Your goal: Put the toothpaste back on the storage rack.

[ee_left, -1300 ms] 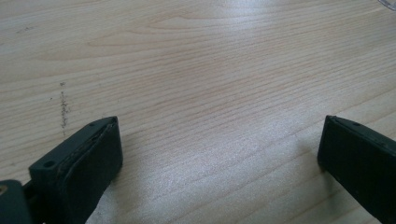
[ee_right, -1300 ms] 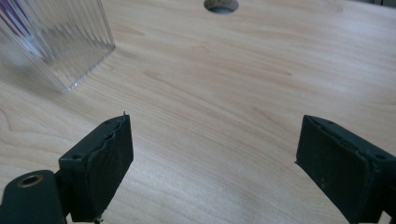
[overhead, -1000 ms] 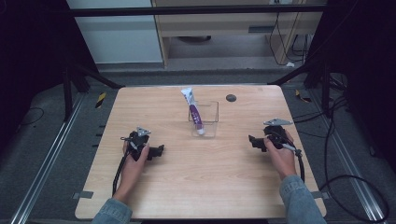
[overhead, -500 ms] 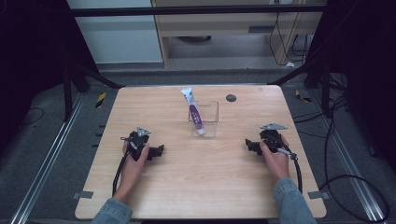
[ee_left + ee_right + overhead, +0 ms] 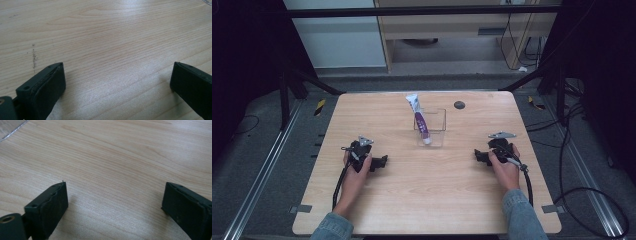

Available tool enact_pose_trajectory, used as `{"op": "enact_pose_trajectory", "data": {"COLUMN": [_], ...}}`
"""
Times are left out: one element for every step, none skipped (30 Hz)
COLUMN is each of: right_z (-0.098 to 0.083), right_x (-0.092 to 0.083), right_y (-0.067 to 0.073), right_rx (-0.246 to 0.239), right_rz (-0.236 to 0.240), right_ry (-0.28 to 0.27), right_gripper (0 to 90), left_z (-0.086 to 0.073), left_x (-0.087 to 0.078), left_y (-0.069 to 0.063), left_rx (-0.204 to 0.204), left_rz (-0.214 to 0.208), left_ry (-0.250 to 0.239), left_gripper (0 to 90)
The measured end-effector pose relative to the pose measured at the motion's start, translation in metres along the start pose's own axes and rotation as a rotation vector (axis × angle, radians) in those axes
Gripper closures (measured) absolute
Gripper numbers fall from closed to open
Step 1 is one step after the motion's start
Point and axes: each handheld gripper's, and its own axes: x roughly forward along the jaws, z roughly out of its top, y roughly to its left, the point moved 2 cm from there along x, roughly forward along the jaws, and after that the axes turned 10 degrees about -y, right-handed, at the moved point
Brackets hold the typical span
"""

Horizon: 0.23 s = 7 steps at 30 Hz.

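Resting apart on table (image 5: 427,200): left gripper (image 5: 382,162), right gripper (image 5: 478,156), both spread, empty; tube (image 5: 420,120) seemingly already in clear box (image 5: 438,127), between them.

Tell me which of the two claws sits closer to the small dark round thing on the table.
The right claw, on the table's right side below the small dark round disc; the left claw rests beyond the clear plastic box.

Soft overhead light, dark surroundings (slight blur)

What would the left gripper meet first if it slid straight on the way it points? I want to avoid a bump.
Likely nothing close: the left gripper points across bare table toward the right gripper.
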Motion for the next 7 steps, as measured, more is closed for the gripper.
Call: {"op": "enact_pose_trajectory", "data": {"right_z": [0.0, 0.0, -0.0004, -0.0007, -0.0007, -0.0007, -0.0006], "right_x": [0.0002, 0.0002, 0.0001, 0.0, 0.0002, 0.0002, 0.0011], "right_y": [0.0007, 0.0007, 0.0002, -0.0001, 0.0, 0.0, 0.0004], "right_rx": [0.002, 0.002, 0.008, 0.012, 0.022, 0.022, 0.031], "right_rz": [0.0, 0.0, -0.011, -0.016, -0.022, -0.022, -0.042], "right_ry": [0.003, 0.003, 0.007, 0.009, 0.014, 0.014, 0.017], "right_gripper": [5.7, 5.7, 3.5, 2.6, 1.0, 1.0, 0.3], "left_z": [0.0, 0.0, -0.0001, -0.0001, -0.0002, -0.0002, -0.0002], "left_x": [0.0, 0.0, -0.0001, -0.0001, -0.0001, -0.0001, -0.0002], "left_y": [-0.0001, -0.0001, -0.0001, -0.0001, -0.0003, -0.0003, -0.0004], "left_rx": [0.0, 0.0, 0.001, 0.001, 0.002, 0.002, 0.001], "left_rz": [0.0, 0.0, 0.0, 0.0, -0.002, -0.002, -0.002], "left_ry": [0.0, 0.0, 0.0, 0.0, -0.001, -0.001, -0.001], "left_gripper": [0.0, 0.0, 0.0, 0.0, 0.0, 0.0, 0.0]}}
